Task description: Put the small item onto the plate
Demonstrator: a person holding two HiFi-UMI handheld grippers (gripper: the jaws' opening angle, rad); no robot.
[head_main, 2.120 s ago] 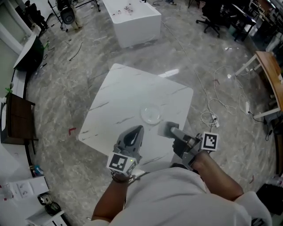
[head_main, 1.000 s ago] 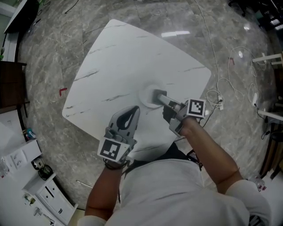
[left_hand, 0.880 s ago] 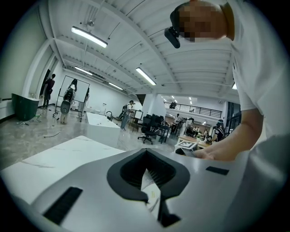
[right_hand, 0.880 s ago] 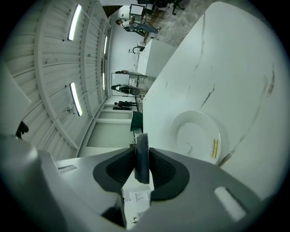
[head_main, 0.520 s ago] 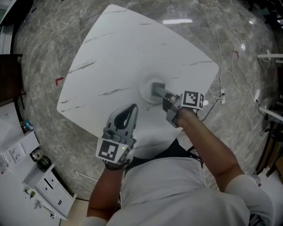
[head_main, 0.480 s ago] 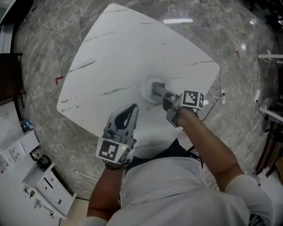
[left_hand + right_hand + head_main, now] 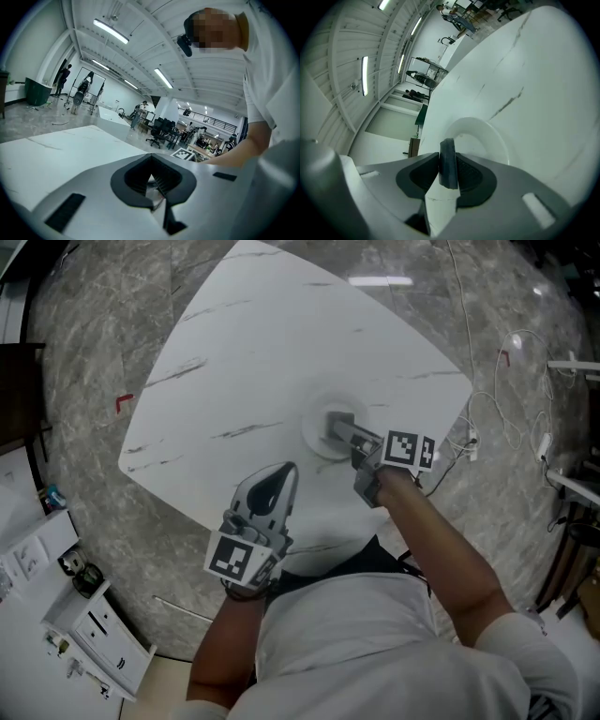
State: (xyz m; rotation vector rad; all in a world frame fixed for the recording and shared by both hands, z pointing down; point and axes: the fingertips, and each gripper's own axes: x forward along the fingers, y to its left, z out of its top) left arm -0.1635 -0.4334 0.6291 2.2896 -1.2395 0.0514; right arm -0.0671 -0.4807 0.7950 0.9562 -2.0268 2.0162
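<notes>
The right tool [image 7: 332,424] reached over the white round plate [image 7: 307,427], its jaws opening with the small dark flat disc [image 7: 448,161] upright between them. The left tool [image 7: 289,471] hung near the body, pressed together.

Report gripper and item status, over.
Left gripper shut, empty, near white marble table edge. Right gripper over round white plate, jaws opening, small dark flat disc upright between them. Nothing else on plate.

On the table [image 7: 262,352], the plate [image 7: 308,430] lies toward 4 o'clock; the left gripper [image 7: 288,471] is at the plate's 7 o'clock.
</notes>
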